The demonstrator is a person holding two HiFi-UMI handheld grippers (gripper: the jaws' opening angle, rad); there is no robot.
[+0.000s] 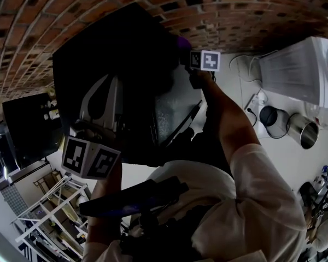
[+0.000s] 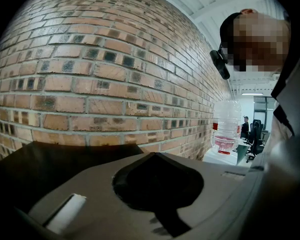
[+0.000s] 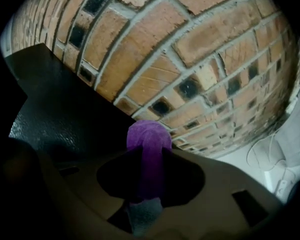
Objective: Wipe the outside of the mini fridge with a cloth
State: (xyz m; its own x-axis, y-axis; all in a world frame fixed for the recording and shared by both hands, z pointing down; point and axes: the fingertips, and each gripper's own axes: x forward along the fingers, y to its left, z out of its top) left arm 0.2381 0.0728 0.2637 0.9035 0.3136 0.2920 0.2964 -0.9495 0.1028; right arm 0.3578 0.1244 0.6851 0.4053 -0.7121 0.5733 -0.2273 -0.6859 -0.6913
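Observation:
The black mini fridge (image 1: 109,48) stands against a brick wall, seen from above in the head view. My right gripper (image 1: 182,49) is at the fridge's far right upper edge and is shut on a purple cloth (image 1: 183,41). In the right gripper view the cloth (image 3: 149,144) bulges out past the jaws, right by the fridge's dark textured surface (image 3: 65,104). My left gripper (image 1: 112,82) lies over the fridge's front part, shut with nothing between its jaws. In the left gripper view the black fridge top (image 2: 45,164) lies just beyond the gripper (image 2: 155,156); whether they touch I cannot tell.
The brick wall (image 1: 235,10) runs behind the fridge. To the right on the pale floor stand a white appliance (image 1: 300,70), a dark pot (image 1: 270,116) and a metal can (image 1: 302,130). A black box (image 1: 30,127) and a white rack (image 1: 49,212) are at the left.

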